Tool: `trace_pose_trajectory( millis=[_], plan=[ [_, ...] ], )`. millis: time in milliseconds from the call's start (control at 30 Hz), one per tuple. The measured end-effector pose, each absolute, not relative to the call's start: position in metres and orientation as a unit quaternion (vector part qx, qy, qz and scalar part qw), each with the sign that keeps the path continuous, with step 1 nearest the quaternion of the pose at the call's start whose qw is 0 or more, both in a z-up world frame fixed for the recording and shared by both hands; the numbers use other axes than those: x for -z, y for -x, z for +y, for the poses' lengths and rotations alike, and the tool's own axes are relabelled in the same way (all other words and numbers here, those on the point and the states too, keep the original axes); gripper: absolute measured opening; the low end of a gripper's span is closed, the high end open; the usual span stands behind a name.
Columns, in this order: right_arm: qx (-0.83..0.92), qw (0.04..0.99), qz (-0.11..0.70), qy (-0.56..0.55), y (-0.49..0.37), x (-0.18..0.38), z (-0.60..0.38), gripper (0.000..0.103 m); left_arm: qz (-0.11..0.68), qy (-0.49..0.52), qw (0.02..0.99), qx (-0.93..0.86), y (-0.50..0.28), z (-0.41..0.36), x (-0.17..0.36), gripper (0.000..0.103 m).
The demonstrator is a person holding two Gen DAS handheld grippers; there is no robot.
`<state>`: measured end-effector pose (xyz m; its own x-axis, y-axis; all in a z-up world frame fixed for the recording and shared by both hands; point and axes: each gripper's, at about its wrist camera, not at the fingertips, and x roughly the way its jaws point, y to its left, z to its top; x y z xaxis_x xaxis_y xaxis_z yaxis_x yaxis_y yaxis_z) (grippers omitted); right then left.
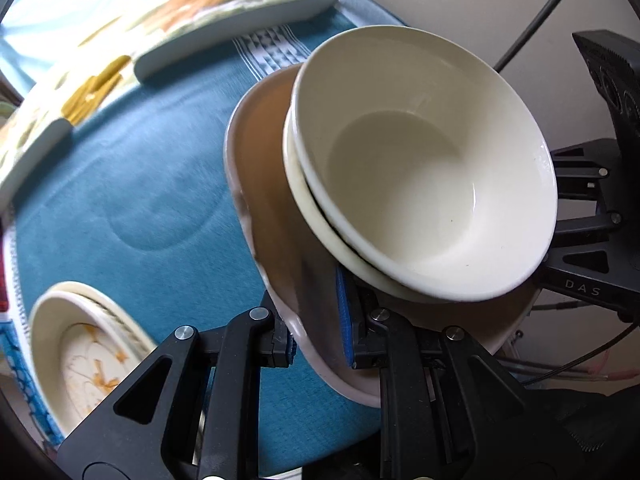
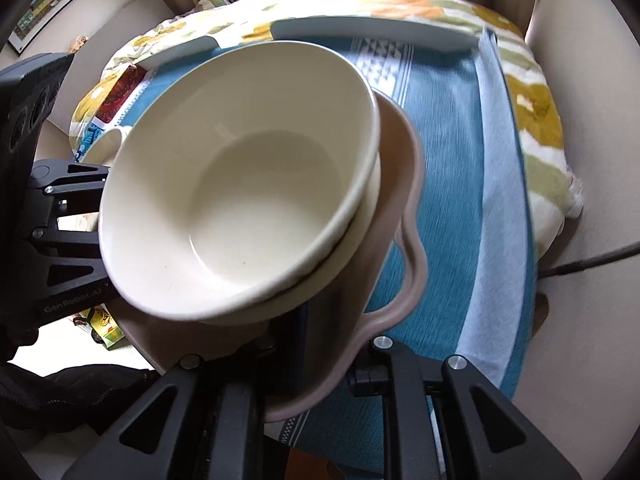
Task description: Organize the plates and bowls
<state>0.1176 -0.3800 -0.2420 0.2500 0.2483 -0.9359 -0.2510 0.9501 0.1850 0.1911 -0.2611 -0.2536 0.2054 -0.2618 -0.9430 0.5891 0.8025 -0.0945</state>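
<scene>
Left wrist view: left gripper (image 1: 320, 340), bottom centre, jaws closed on the wavy rim of a pinkish-brown scalloped ceramic plate (image 1: 264, 184). Plate tilts up through frame centre; two nested cream ceramic bowls (image 1: 420, 184) sit on it, right of centre. Open teal tablecloth (image 1: 140, 184) fills the left half. A patterned cream bowl stack (image 1: 80, 352) lies lower left, white flat plates (image 1: 240, 28) along the upper edge.

Right wrist view: right gripper (image 2: 320, 364), bottom centre, jaws clamped on the plate's (image 2: 404, 216) near rim. Bowls (image 2: 240, 184) fill centre left, the left gripper (image 2: 60, 208) behind them. Bare cloth (image 2: 452, 168) extends right to the table edge.
</scene>
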Motion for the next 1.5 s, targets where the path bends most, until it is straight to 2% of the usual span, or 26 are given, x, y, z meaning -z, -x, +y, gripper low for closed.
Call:
trace_pose_trajectory(
  millis=[333,600,1067,1500],
  plan=[
    [-0.192,0.807,0.556,0.048,-0.147,0.181,-0.335,0.014,0.54,-0.128,0.799,0.232,-0.202,-0.205,0.195,0.014],
    [-0.222,0.811,0.537,0.065,-0.169,0.161,-0.267,0.014,0.546,-0.11,0.808,0.194,-0.201,-0.132,0.175,0.014],
    [-0.232,0.796,0.557,0.037,-0.152,0.184,-0.155,0.014,0.566,-0.121,0.796,0.175,-0.179,-0.012,0.188,0.014],
    [-0.203,0.784,0.586,0.01,-0.123,0.216,-0.123,0.014,0.583,-0.121,0.782,0.187,-0.152,0.016,0.22,0.014]
  ],
)
